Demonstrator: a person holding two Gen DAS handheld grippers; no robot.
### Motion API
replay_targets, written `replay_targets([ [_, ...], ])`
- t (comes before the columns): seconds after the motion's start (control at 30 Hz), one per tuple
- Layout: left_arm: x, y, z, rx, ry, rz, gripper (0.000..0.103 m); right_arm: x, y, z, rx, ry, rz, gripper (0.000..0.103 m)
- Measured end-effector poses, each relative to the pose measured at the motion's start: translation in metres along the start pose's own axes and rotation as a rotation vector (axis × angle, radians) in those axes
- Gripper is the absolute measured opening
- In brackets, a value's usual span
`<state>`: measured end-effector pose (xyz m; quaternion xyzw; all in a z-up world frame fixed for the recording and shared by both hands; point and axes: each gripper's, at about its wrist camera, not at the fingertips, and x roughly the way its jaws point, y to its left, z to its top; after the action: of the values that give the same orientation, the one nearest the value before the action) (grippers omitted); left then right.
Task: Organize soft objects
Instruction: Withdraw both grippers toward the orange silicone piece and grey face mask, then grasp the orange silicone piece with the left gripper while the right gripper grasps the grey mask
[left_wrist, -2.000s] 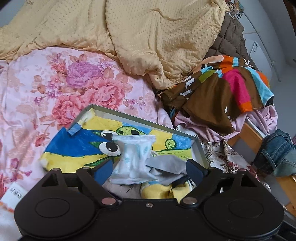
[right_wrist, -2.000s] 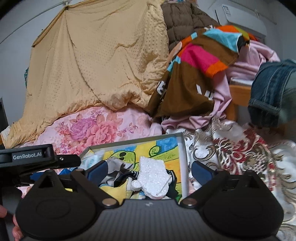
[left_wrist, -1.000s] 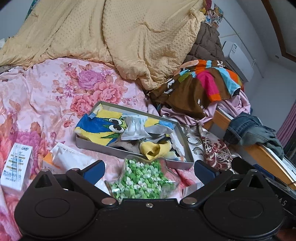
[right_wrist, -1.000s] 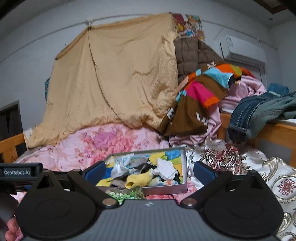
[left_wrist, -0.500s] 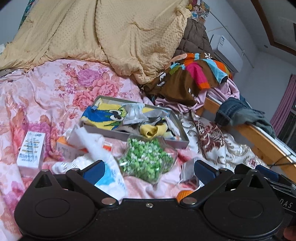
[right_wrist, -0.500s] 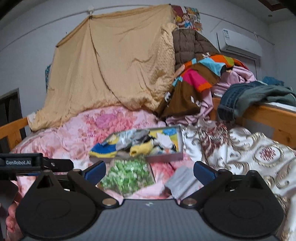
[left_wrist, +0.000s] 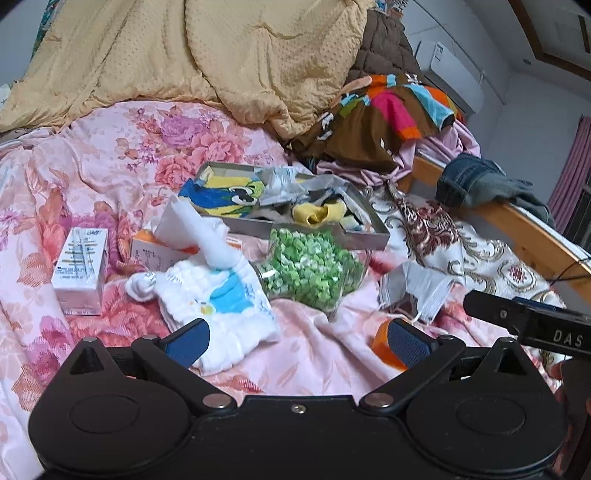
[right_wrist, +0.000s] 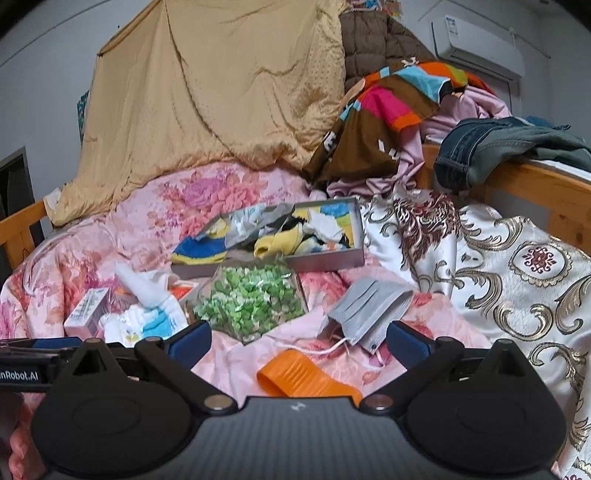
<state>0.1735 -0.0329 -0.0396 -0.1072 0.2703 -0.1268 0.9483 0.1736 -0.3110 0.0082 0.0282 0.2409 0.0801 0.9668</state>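
Observation:
A grey metal tray (left_wrist: 365, 242) (right_wrist: 325, 257) on the floral bed holds several socks and soft items, among them a yellow sock (left_wrist: 318, 214) (right_wrist: 275, 242). In front of it lies a clear bag of green pieces (left_wrist: 308, 264) (right_wrist: 251, 297). A white cloth with blue print (left_wrist: 218, 299) (right_wrist: 147, 319) lies to its left, a grey face mask (left_wrist: 421, 286) (right_wrist: 369, 310) to its right. My left gripper (left_wrist: 297, 338) is open and empty, above the sheet just right of the white cloth. My right gripper (right_wrist: 297, 338) is open and empty, above an orange plastic piece (right_wrist: 295, 374).
A white carton (left_wrist: 79, 266) (right_wrist: 88, 310) and an orange-and-white box (left_wrist: 155, 251) lie at the left. A tan quilt (left_wrist: 184, 55) and a clothes pile (right_wrist: 399, 110) are behind the tray. A wooden bed rail (left_wrist: 517, 229) with jeans (right_wrist: 491, 147) runs along the right.
Both grippers have pulled back and up from the tray. The bag of green pieces, white cloth, mask, boxes and orange piece have come into view. Both stay open.

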Motion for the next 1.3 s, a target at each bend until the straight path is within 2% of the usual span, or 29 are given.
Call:
replay_targets([
  [0.7, 0.019, -0.028, -0.022, 0.055, 0.088, -0.068, 0.102, 0.01, -0.01, 0.001, 0.064, 0.079, -0.043, 0.103],
  [1.13, 0.055, -0.055, -0.019, 0.084, 0.123, -0.129, 0.102, 0.015, -0.036, 0.018, 0.112, 0.062, -0.047, 0.103],
  [1.3, 0.075, -0.068, -0.015, 0.103, 0.113, -0.16, 0.102, 0.034, -0.042, 0.029, 0.046, 0.06, -0.047, 0.103],
])
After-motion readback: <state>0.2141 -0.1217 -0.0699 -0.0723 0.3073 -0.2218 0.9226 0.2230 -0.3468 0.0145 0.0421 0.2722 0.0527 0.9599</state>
